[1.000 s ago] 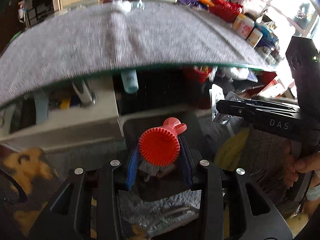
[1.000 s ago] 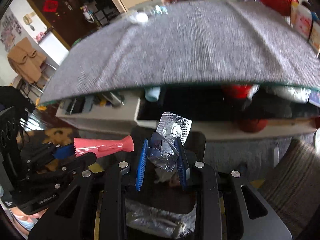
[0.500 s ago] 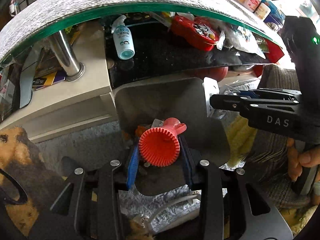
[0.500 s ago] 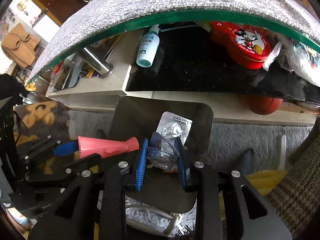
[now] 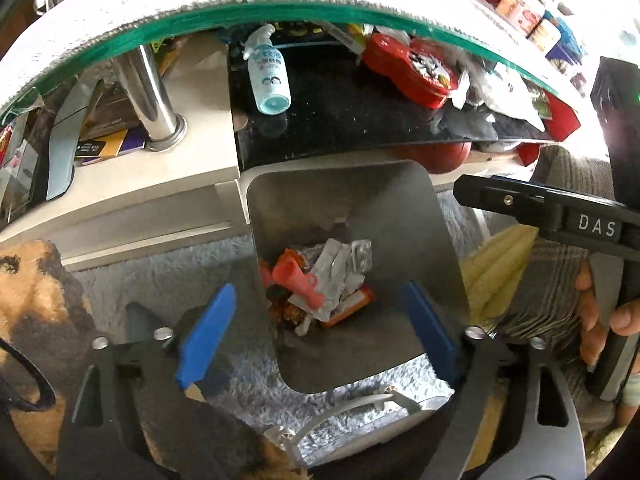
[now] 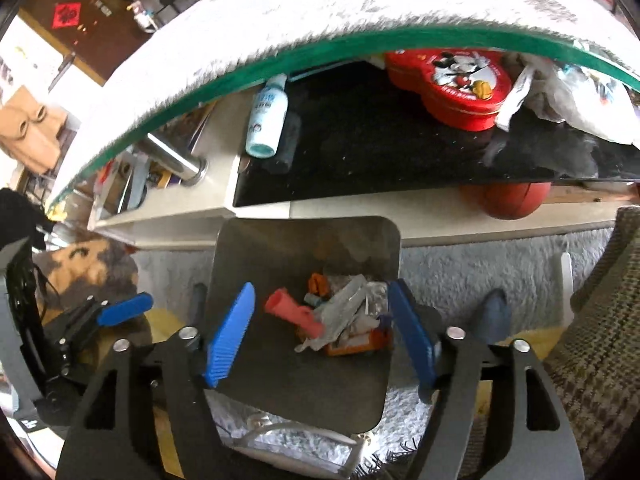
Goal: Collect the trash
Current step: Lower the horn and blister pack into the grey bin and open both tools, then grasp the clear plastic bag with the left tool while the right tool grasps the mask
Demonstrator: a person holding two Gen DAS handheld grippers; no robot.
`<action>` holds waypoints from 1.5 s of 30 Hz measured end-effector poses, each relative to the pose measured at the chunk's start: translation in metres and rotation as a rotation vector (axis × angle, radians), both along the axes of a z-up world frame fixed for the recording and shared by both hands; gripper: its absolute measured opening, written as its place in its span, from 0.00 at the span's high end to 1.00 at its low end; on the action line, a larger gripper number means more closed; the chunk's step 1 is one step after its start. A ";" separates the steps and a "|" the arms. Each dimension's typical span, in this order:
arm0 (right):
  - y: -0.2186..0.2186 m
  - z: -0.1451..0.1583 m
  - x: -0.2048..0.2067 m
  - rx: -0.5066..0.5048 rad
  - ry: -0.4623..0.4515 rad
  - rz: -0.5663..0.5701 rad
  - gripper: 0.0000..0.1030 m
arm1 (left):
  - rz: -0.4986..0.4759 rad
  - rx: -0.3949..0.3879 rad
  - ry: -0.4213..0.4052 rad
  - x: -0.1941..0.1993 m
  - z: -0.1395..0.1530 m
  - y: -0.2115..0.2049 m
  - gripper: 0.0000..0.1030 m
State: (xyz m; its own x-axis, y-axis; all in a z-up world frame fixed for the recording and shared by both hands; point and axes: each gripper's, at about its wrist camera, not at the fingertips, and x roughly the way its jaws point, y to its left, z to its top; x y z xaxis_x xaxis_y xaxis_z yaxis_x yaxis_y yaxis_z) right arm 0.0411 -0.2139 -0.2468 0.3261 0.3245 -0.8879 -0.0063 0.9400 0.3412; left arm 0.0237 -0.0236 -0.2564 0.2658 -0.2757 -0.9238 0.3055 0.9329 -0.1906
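Observation:
A grey square trash bin (image 5: 404, 200) (image 6: 248, 252) stands on the pale rug below both grippers. Inside lie a red trumpet-shaped plastic piece (image 5: 296, 280) (image 6: 292, 312), silver blister packs (image 5: 348, 264) (image 6: 348, 300) and orange wrappers (image 5: 348, 308). My left gripper (image 5: 316, 336) is open and empty above the bin, blue pads spread wide. My right gripper (image 6: 320, 336) is open and empty above the bin too. In the left wrist view the right gripper's black fingers (image 5: 520, 200) reach in from the right.
A glass-edged table with a grey cloth (image 5: 240, 0) overhangs the bin. On its lower shelf lie a pale blue bottle (image 5: 268, 76) (image 6: 266, 120) and a red tin (image 5: 412, 68) (image 6: 460, 84). A chrome leg (image 5: 156, 108) stands left. A plaid seat (image 6: 600, 320) is right.
Both grippers opened. The red plastic piece dropped from the left gripper and the blister packs from the right; both now lie in the bin. The cameras tilted further down.

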 end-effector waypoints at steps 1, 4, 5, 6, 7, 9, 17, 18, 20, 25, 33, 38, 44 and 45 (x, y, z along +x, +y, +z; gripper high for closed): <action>-0.001 0.004 0.000 -0.005 -0.006 -0.006 0.24 | 0.002 -0.006 -0.006 0.000 0.004 0.000 0.18; -0.005 0.022 0.001 0.011 -0.039 -0.021 0.19 | 0.011 -0.030 -0.050 0.000 0.026 0.001 0.15; -0.006 0.030 0.002 0.024 -0.053 -0.024 0.19 | 0.015 -0.038 -0.065 0.000 0.032 0.001 0.15; -0.008 0.037 0.002 0.032 -0.066 -0.025 0.18 | 0.022 -0.051 -0.088 0.001 0.044 0.003 0.14; -0.010 0.049 0.005 0.035 -0.088 -0.025 0.18 | 0.028 -0.057 -0.105 0.002 0.052 0.004 0.14; -0.016 0.074 0.013 0.023 -0.138 -0.025 0.17 | 0.039 -0.064 -0.136 0.007 0.070 0.008 0.14; -0.025 0.137 0.068 -0.065 -0.250 -0.001 0.17 | 0.047 -0.046 -0.224 0.050 0.127 0.019 0.13; -0.025 0.143 0.079 -0.070 -0.257 0.005 0.17 | 0.057 -0.040 -0.232 0.060 0.133 0.021 0.11; -0.024 0.150 0.097 -0.085 -0.269 0.010 0.17 | 0.073 -0.040 -0.240 0.076 0.142 0.024 0.10; -0.021 0.157 0.144 -0.103 -0.282 0.011 0.17 | 0.118 -0.026 -0.266 0.131 0.157 0.028 0.10; -0.004 0.142 0.229 -0.119 -0.270 0.026 0.17 | 0.098 0.026 -0.271 0.216 0.148 0.018 0.14; 0.009 0.131 0.268 -0.131 -0.260 0.044 0.17 | 0.067 0.012 -0.254 0.257 0.133 0.007 0.38; 0.012 0.121 0.305 -0.098 -0.257 0.026 0.21 | 0.053 -0.014 -0.251 0.291 0.121 -0.006 0.41; 0.013 0.117 0.312 -0.084 -0.249 0.027 0.25 | 0.049 -0.014 -0.252 0.294 0.120 -0.009 0.41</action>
State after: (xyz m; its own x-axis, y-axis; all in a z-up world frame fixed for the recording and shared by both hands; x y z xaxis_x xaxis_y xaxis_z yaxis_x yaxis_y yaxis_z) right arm 0.3531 -0.2008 -0.1296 0.5302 0.2649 -0.8054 -0.1056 0.9632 0.2473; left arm 0.3180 -0.0325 -0.1369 0.5008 -0.2694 -0.8226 0.2999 0.9455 -0.1271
